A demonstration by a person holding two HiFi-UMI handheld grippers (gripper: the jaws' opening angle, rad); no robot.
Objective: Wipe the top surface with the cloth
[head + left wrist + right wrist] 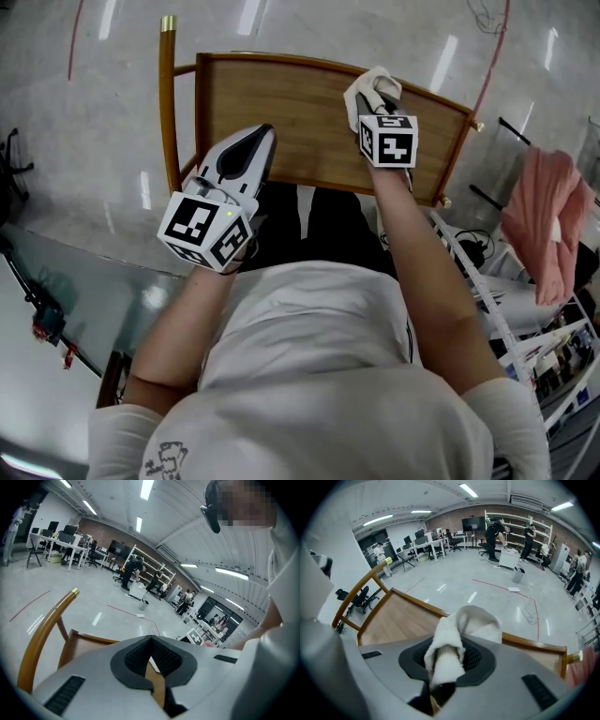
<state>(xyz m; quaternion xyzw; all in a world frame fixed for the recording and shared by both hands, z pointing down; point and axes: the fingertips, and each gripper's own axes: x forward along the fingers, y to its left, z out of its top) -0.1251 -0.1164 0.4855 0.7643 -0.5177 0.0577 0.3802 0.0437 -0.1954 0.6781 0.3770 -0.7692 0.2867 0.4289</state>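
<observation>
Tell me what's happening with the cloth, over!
Right gripper shut on white cloth, over the wooden top. Left gripper shut, empty. Nothing lying on the top.

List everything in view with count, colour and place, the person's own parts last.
top surface: one, brown wood, raised rim, below both tools.
handle: one, wooden, brass-capped, at the surface's left.
cloth: one, white, clamped in the right tool.
fabric: one, pink, hanging far right.
rack: one, white, below the fabric.
left tool: one, white-grey, shut, empty, over the surface's left part.
right tool: one, white-grey, shut on the cloth, at the far right rim.
</observation>
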